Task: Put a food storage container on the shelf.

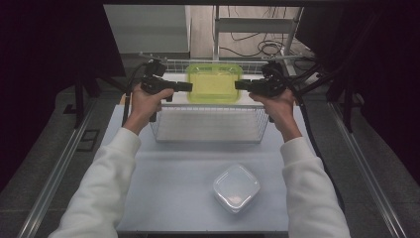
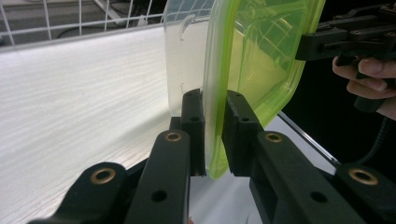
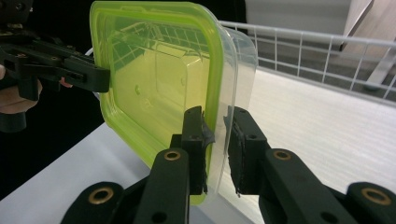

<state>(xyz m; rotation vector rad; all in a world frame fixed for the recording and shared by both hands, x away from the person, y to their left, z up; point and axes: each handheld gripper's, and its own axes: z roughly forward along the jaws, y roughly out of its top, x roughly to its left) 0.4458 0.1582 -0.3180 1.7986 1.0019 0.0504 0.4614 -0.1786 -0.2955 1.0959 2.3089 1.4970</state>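
Box [image 1: 214, 83] hangs level between both hands over the rack's [image 1: 208, 124] far side, long axis hand-to-hand, left gripper [image 1: 184, 87] and right gripper [image 1: 241, 85] jaws clamped on opposite rim edges.

— Can you see the whole green-lidded container [image 2: 252, 60]?
— No, the left gripper view's top edge cuts it off.
— And the person's sleeves [image 1: 101, 191]?
— They run off the high view's bottom edge; the wire basket [image 1: 208, 124] hides the table behind it.
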